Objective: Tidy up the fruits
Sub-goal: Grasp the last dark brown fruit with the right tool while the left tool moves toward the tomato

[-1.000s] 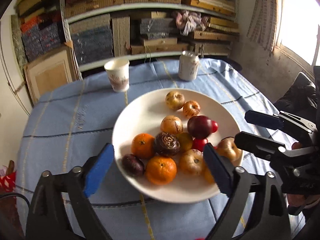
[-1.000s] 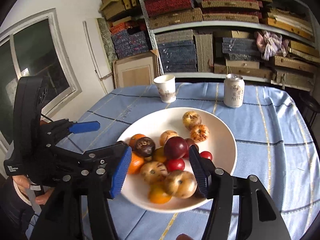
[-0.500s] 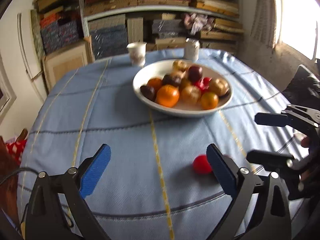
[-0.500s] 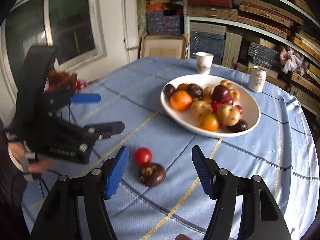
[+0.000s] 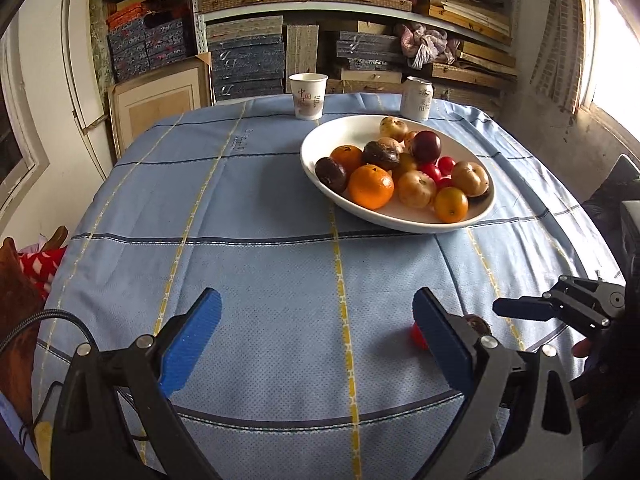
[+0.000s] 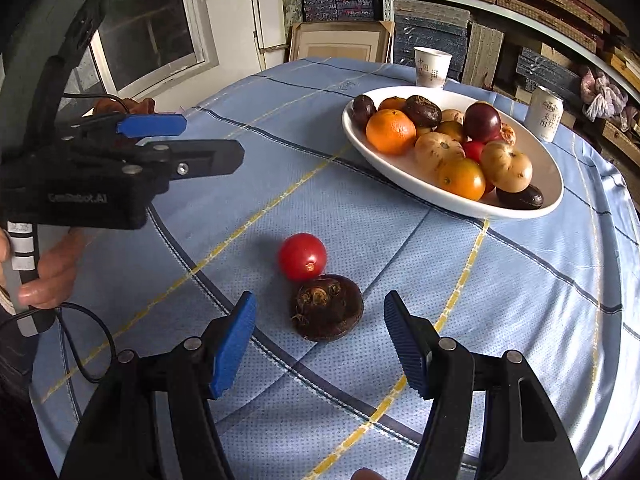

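A white oval plate point(image 5: 352, 132) point(image 6: 548, 160) holds several fruits: oranges, tan and dark fruits, small red ones. A red tomato point(image 6: 302, 257) and a dark brown fruit point(image 6: 327, 307) lie touching on the blue tablecloth near the front edge. My right gripper point(image 6: 320, 338) is open, its blue pads either side of the brown fruit, just short of it. My left gripper point(image 5: 316, 340) is open and empty over the cloth; the tomato point(image 5: 418, 335) is mostly hidden behind its right pad. The left gripper also shows in the right wrist view point(image 6: 180, 144).
A paper cup point(image 5: 308, 96) point(image 6: 432, 67) and a white can point(image 5: 417, 98) point(image 6: 546, 114) stand behind the plate. Shelves of stacked books and boxes point(image 5: 320, 8) line the back wall. A framed panel point(image 5: 160, 100) leans at the left. The table edge is close in front.
Both grippers have drawn back from over the plate to the table's front. The right gripper has come closer to the tomato and brown fruit. Both stay open.
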`<state>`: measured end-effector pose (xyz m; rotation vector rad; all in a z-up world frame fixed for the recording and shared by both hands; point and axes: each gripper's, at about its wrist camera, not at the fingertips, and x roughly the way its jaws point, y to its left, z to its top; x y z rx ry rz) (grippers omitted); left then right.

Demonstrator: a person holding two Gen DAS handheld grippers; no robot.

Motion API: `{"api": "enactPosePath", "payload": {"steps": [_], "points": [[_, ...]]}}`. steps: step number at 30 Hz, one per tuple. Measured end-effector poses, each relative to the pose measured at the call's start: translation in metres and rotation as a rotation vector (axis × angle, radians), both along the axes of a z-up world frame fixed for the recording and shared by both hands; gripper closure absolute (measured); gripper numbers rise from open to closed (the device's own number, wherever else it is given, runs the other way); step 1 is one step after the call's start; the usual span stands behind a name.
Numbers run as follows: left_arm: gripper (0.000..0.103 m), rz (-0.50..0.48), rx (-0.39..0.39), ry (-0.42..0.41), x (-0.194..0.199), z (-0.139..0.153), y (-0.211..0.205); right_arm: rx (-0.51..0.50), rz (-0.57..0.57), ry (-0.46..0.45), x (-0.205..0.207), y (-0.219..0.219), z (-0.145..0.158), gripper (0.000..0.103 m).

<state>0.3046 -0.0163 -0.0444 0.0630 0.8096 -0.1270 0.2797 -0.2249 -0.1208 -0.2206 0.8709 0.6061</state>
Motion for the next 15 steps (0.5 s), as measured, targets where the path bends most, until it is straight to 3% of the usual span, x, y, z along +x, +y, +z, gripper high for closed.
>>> {"api": "enactPosePath", "payload": {"steps": [9,15], "points": [[0.009,0.001,-0.022,0.012,0.0008,-0.0003,0.0013,-0.025,-0.028,-0.009,0.0059,0.0057,-0.0049,0.037],[0.009,0.006,-0.023,0.012,0.0004,-0.0002,0.0017,-0.055,-0.049,-0.010,0.0085,0.0102,-0.0073,0.045]]}}
